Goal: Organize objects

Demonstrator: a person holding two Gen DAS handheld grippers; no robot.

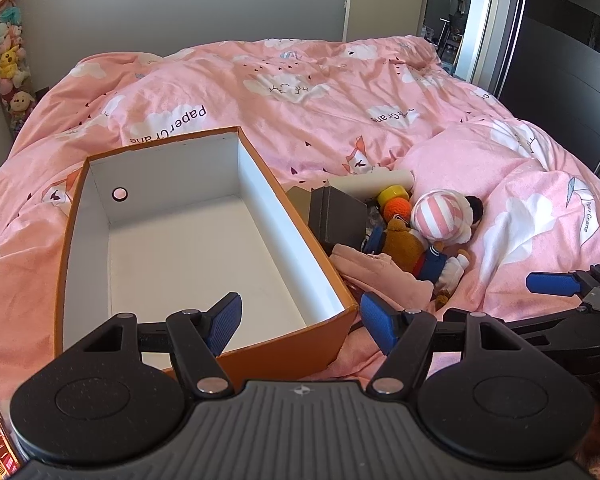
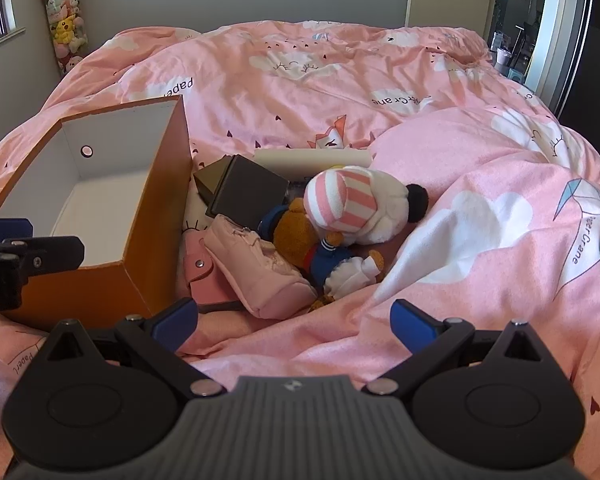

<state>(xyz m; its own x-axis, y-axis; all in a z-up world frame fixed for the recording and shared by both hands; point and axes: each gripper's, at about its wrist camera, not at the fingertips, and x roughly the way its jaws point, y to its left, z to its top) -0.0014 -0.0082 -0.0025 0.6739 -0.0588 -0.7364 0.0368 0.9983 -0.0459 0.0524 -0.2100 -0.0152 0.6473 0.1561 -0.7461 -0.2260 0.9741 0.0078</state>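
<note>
Currently nothing is held: the left hand-held gripper [image 1: 300,322] is spread wide over the near right corner of the box [image 1: 204,264], and the right hand-held gripper [image 2: 294,326] is likewise spread, empty, over the duvet [image 2: 480,240] just near of the pile.

Box: orange outside, white inside, empty, set on the bed left of the clutter.

Pile, just right of the box:
- pink pouch [image 2: 260,272], nearest; soft fabric, likely light and squashy. Best pinched across the middle of its body.
- pink snap wallet [image 2: 200,276], partly under the pouch, against the box wall. Flat and stiffer; an edge grip is judged necessary.
- brown plush in blue outfit [image 2: 300,240] and pink-striped white plush [image 2: 356,204]: light, compressible, non-fragile; any limb or the torso can be taken.
- dark rigid box [image 2: 248,192] and white roll [image 2: 312,158] at the far side; the box's smooth faces may slip.
</note>
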